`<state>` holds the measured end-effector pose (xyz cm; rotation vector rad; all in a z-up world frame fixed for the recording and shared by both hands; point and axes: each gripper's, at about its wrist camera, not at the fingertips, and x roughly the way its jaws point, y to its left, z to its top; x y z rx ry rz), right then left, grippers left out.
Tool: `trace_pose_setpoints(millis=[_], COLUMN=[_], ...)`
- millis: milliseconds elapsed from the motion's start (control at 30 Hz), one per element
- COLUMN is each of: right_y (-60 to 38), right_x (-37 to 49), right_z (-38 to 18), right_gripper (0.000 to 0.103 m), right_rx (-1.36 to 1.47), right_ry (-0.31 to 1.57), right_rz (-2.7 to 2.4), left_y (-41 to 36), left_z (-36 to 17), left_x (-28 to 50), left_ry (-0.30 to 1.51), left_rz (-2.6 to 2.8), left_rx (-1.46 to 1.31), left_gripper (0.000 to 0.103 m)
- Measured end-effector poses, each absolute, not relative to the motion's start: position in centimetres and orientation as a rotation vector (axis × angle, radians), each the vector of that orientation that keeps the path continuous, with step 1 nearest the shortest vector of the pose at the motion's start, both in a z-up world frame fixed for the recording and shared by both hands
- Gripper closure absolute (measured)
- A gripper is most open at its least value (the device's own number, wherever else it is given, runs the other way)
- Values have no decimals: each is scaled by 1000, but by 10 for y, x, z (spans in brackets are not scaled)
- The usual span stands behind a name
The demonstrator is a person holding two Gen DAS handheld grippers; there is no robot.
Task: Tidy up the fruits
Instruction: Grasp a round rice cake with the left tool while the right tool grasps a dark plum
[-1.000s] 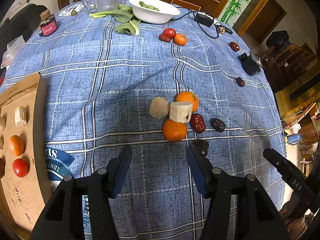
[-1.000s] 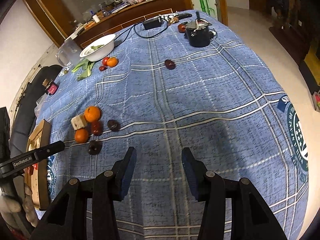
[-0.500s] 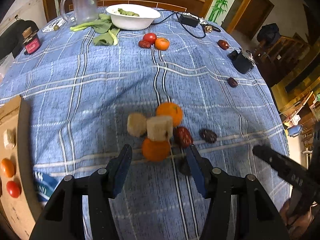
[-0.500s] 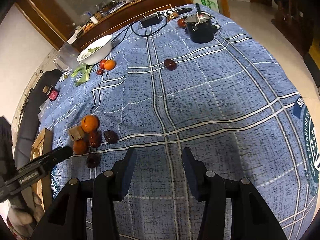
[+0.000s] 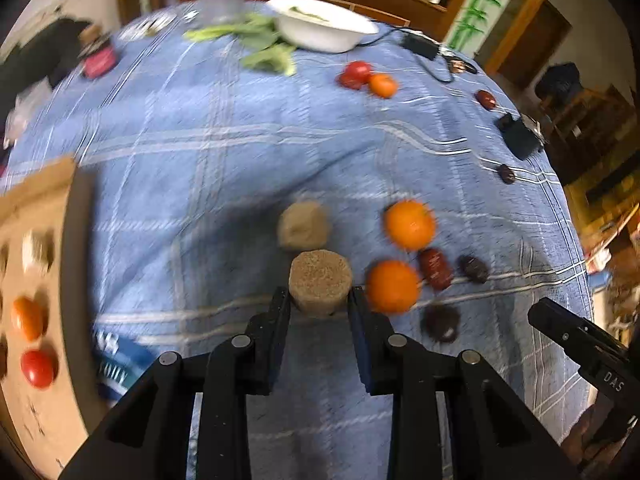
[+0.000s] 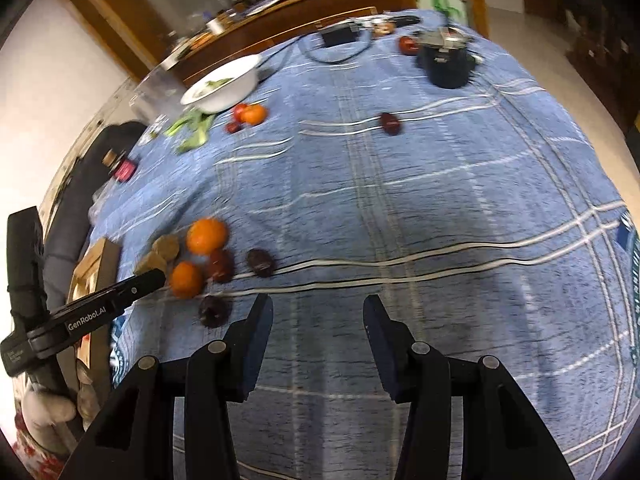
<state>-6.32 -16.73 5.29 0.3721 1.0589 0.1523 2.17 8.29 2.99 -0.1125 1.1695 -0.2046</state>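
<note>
Fingers of the left tool (image 5: 319, 298) pinch a tan sugarcane chunk (image 5: 320, 282) above the table (image 5: 224, 168), left of the near orange (image 5: 392, 286). Right tool (image 6: 318, 316) hangs spread, holding nothing

Your left gripper (image 5: 319, 307): matte black plastic, two flat fingers (image 5: 276, 320) with dark blue pads, round silver screw heads at linkage joints. Side view shows white "GenRobot.AI" lettering. Your right gripper (image 6: 318, 314): same black build, blue-padded fingers (image 6: 258, 328), silver screws, white "DAS" marking. Your hand (image 6: 48, 408) wears pale glove.
</note>
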Motion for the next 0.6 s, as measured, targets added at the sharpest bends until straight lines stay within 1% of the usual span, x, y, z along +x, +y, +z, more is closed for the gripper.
trace_pose_setpoints(millis=[100,333,400,467,600], right_y=[-153,-118,-110,-101,-88], right_x=[-61,-52,-49,-47,-45], right_z=[49,45,41,38,34], right_gripper=[53,52,52,52,53], right_rx=[375,364,362,322,234], right_ry=[1065,1055,1065,1069,1066], right_rz=[203,289,297,285,285], left_y=[101,107,106,103,96], left_z=[27,20,20,18,15], left_x=[11,8,12,16,18], left_ry=[1180,1174,1166,1163,1125], left_rz=[-203,-210,-213,-215,-227], left_rx=[-144,-141,-135,-107,-29], left_gripper=[75,75,71,61,60])
